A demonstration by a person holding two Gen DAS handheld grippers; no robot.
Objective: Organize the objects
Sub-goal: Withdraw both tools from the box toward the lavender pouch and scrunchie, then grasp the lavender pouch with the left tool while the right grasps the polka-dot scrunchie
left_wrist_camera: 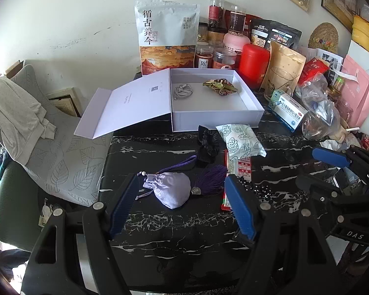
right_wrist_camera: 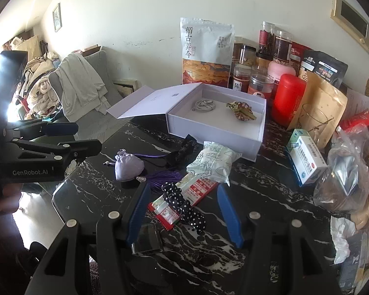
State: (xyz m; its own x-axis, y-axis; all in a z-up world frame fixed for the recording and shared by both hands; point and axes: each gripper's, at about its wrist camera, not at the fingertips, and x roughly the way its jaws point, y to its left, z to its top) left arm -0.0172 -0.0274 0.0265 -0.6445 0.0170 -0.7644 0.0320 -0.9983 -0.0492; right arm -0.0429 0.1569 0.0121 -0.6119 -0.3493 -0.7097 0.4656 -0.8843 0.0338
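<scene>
A lilac drawstring pouch [left_wrist_camera: 171, 189] with a purple tassel [left_wrist_camera: 211, 179] lies on the black marble table [left_wrist_camera: 172, 233]. My left gripper [left_wrist_camera: 182, 206] stands open, its fingers either side of the pouch without touching it. A black polka-dot band [right_wrist_camera: 184, 206] lies across a red sachet [right_wrist_camera: 196, 189]. My right gripper [right_wrist_camera: 184, 211] is open around them, pads apart from both. Behind them the white box [left_wrist_camera: 216, 120] stands with its lid open and holds a coiled white cable [left_wrist_camera: 183, 91] and a gold patterned pouch [left_wrist_camera: 220, 86]. A green-printed packet [left_wrist_camera: 241, 141] and a black bow [left_wrist_camera: 207, 145] lie before it.
Jars, a tall printed bag [left_wrist_camera: 167, 34] and a red canister [left_wrist_camera: 254, 65] line the wall. A medicine box [left_wrist_camera: 289, 110] and a clear plastic bag [left_wrist_camera: 319, 113] crowd the right. A cushioned chair [left_wrist_camera: 61, 157] stands off the table's left edge. A small dark glass piece [right_wrist_camera: 147, 239] lies near my right gripper.
</scene>
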